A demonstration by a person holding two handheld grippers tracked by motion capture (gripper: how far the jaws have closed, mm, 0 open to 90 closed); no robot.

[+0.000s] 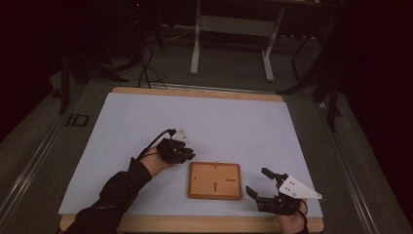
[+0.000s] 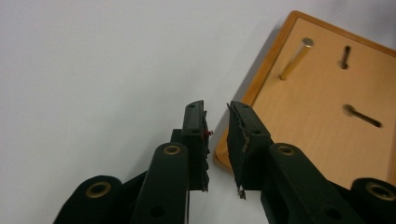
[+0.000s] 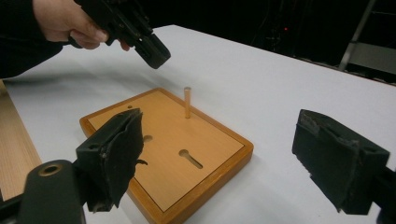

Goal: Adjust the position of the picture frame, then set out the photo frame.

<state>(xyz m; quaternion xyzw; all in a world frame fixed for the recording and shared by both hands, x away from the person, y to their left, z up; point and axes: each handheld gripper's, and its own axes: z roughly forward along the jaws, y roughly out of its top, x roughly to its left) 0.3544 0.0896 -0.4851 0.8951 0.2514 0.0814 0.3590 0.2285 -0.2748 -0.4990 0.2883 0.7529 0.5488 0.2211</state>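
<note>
Left gripper (image 1: 187,155) above wooden board (image 1: 215,180)

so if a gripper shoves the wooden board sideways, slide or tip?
Probably slides: the board lies low and flat on the table. It looks stiff, a solid slab with a raised rim. The thin upright peg seems the part most likely to snap or bend.

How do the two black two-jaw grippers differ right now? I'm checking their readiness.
The left black gripper has its jaws nearly together with a narrow gap; the right black gripper has its jaws spread wide. The left hovers at the wooden board's left edge; the right sits off its right side. Both hold nothing.
</note>
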